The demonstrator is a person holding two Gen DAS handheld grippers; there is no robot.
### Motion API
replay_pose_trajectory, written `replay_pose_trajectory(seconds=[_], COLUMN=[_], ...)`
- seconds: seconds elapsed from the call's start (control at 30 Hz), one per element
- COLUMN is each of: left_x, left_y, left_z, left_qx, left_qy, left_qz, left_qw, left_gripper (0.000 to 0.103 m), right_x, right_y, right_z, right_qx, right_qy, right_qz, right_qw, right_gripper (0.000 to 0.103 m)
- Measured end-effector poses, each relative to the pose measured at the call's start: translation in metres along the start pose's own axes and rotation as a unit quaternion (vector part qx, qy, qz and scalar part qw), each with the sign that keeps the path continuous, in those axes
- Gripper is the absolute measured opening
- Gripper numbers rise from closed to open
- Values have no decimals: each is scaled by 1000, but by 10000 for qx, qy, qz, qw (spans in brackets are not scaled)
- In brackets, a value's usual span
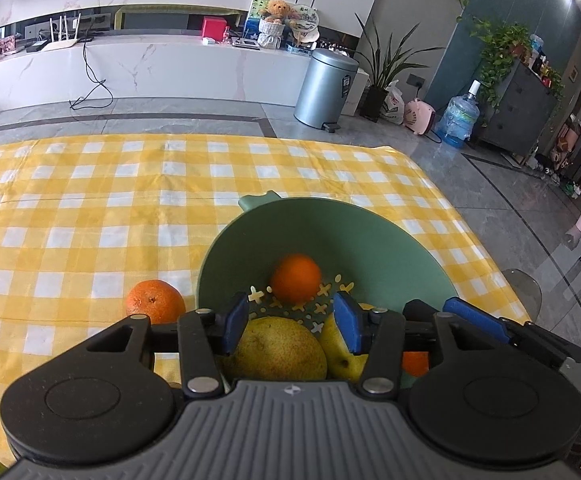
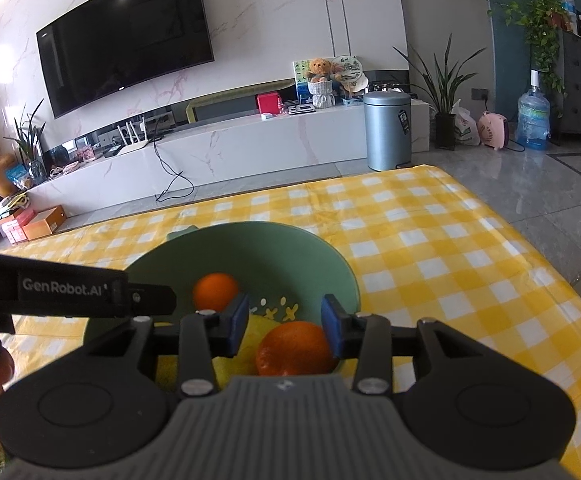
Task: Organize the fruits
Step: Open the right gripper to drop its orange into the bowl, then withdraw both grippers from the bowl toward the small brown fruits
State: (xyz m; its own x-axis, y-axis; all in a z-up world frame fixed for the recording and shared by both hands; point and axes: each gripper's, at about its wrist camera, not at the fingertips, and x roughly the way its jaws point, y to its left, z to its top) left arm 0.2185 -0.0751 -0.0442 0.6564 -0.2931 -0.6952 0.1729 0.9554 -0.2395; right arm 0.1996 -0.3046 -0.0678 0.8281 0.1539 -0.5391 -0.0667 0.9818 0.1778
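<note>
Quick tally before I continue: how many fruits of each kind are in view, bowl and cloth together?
Oranges: 3 (two in the green bowl, one on the cloth)
Yellow pears: 2
Total: 5

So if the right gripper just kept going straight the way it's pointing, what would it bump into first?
Most likely the orange lying between its open fingers, inside the green bowl. The right gripper already straddles it, though depth is hard to judge. Past the orange comes the bowl's far wall.
</note>
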Motion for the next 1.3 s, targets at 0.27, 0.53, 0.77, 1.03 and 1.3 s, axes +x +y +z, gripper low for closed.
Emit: replay_pose_trajectory(seconds=[0.27, 0.53, 0.77, 1.03, 1.3], left_x=[-31, -59, -75, -87, -89], left_y=[-2, 8, 21, 45, 68], left_z=[-4, -15, -27, -42, -51], left_qx=[325, 503, 607, 611, 445], left_qy=[-130, -82, -44, -78, -249], left_qz=[299, 589, 655, 674, 623], left_qw=[9989, 9970, 9960, 9958, 9968], left_gripper=[61, 62, 63, 64, 65], right_x=[-16, -36, -54, -62, -60], right_y=[9, 18, 36, 67, 99], right_z=[-3, -7, -13, -28, -46], right_qx=[-217, -160, -199, -435, -900], right_qy=[-332, -477, -569, -467, -151], right_qz=[1, 117, 309, 567, 664], right_qw=[9992, 9987, 9977, 9963, 9936], right_gripper=[53, 71, 74, 74, 69])
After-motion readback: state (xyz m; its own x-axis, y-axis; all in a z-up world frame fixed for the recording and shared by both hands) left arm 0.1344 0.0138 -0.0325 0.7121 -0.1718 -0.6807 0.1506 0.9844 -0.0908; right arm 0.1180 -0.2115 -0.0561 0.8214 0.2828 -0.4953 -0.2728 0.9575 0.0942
